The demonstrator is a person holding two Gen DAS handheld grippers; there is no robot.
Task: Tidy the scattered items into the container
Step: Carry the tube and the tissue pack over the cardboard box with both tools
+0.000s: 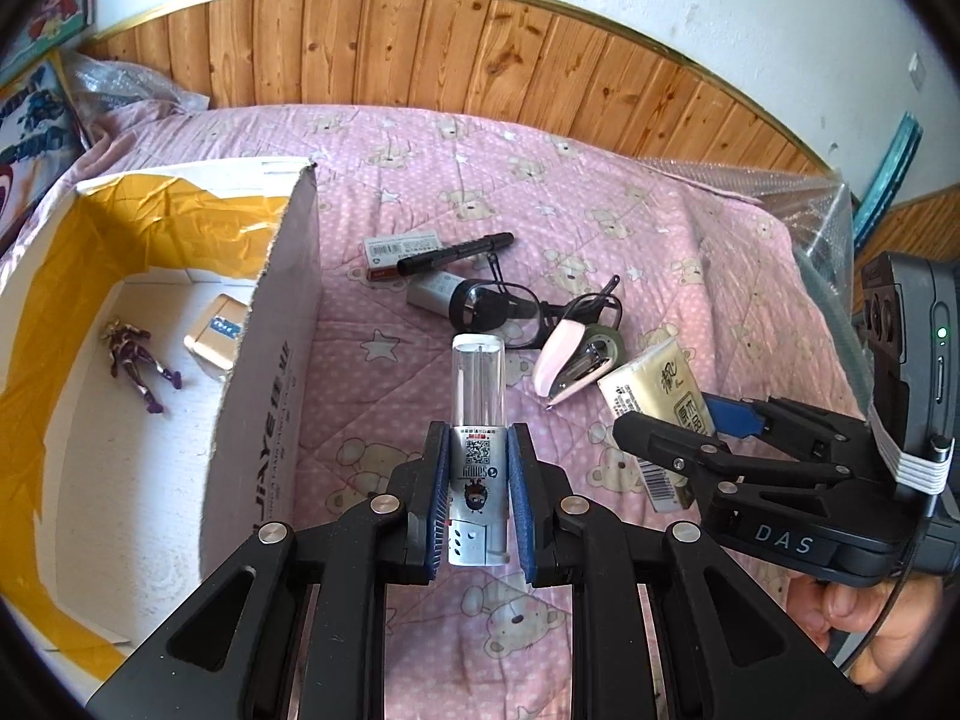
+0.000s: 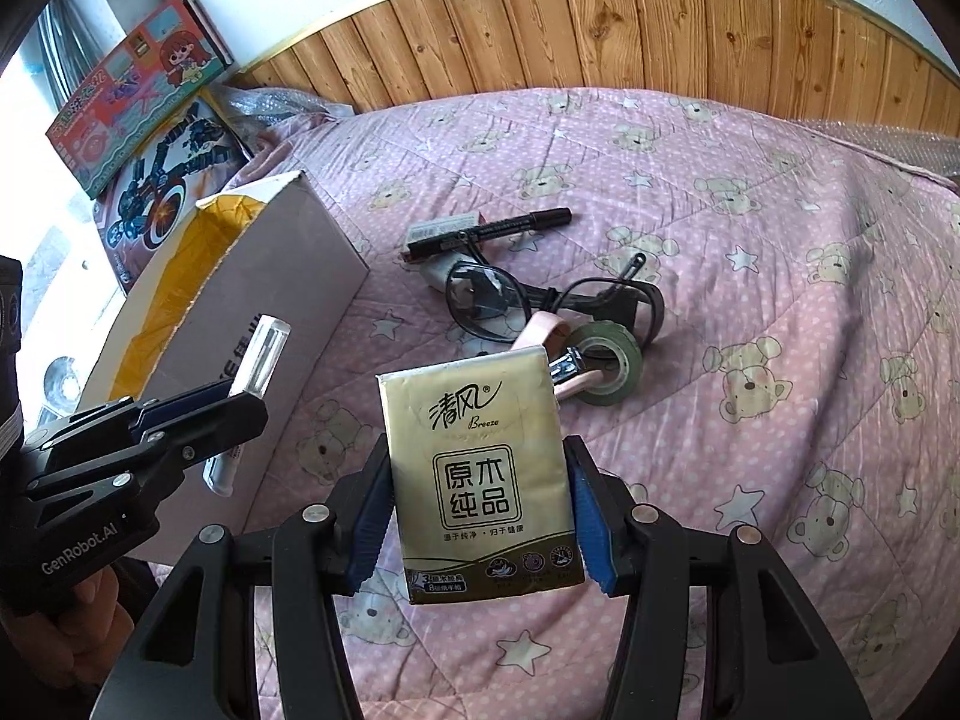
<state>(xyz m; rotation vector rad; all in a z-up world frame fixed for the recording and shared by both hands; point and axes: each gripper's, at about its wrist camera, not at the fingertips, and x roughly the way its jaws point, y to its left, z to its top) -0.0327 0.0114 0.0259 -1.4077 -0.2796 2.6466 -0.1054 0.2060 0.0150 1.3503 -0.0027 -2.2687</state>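
Observation:
My left gripper (image 1: pixel 477 468) is shut on a silver glue stick with a clear cap (image 1: pixel 478 420), held above the pink quilt beside the open cardboard box (image 1: pixel 282 324). Off to its right, my right gripper (image 2: pixel 477 498) is shut on a beige tissue pack (image 2: pixel 480 468) lifted off the bed. The same pack (image 1: pixel 651 402) shows in the left wrist view between the right gripper's fingers (image 1: pixel 666 438). Inside the box lie a purple toy figure (image 1: pixel 135 363) and a small tan box (image 1: pixel 217 336). On the quilt remain a black marker (image 2: pixel 489 233), glasses (image 2: pixel 552 300), a pink stapler (image 1: pixel 567 360) and a tape roll (image 2: pixel 606 369).
A wood-panelled wall (image 2: pixel 600 30) runs behind the bed. Toy boxes (image 2: pixel 138 84) lean at the left beyond the cardboard box. Bubble wrap (image 1: pixel 810 210) lies at the bed's right edge. A flat labelled packet (image 1: pixel 402 252) and a grey item (image 1: pixel 432 291) sit under the marker and glasses.

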